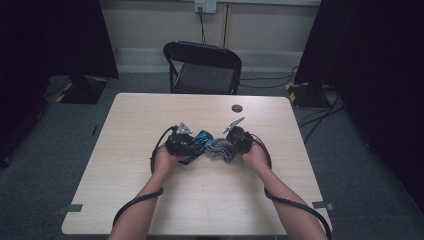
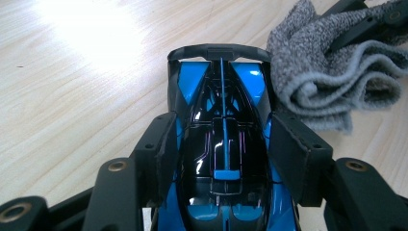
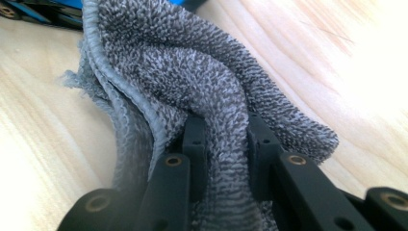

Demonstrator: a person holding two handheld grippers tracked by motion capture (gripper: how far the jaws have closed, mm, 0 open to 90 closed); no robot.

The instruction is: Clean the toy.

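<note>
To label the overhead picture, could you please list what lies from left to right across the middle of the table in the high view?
Left hand → left gripper → blue toy car → grey cloth → right gripper → right hand.

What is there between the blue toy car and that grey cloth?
Nothing: in the left gripper view the grey cloth bunches right against the blue toy car at its far right corner, with no bare table between them.

table (image 1: pixel 150 200): light wood-grain top, rectangular
disc (image 1: pixel 237 108): small, dark, round, lies on far side, right of centre; too small to identify
floor (image 1: pixel 350 165): grey, table stands on it
</note>
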